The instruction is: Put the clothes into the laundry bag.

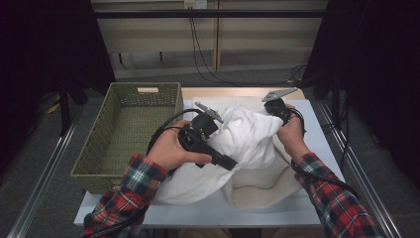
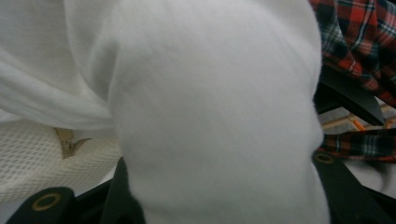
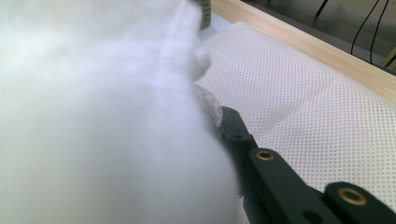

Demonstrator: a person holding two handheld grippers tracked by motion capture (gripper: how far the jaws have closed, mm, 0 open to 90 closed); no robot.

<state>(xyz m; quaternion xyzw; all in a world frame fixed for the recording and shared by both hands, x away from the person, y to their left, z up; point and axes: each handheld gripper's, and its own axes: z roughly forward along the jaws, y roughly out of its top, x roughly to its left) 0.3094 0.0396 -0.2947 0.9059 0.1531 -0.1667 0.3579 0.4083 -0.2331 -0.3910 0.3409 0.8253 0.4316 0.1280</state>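
A bulky white cloth [image 1: 242, 136] is held up over the table [image 1: 319, 148] between both grippers. My left gripper [image 1: 224, 130] grips its left side. In the left gripper view a thick wad of the cloth [image 2: 210, 107] bulges between the two jaws of the left gripper [image 2: 219, 186]. My right gripper [image 1: 270, 115] is shut on the cloth's far right corner. In the right gripper view the cloth [image 3: 102, 121] hides one jaw of the right gripper [image 3: 208, 116]. A cream mesh fabric [image 1: 262, 186] lies flat under the cloth.
An empty green woven basket [image 1: 124, 129] stands at the table's left, close to my left hand. A wooden strip [image 1: 223, 92] runs along the far edge. The mesh fabric [image 3: 289, 84] spreads beyond the right gripper. A plaid sleeve [image 2: 359, 37] shows past the left gripper.
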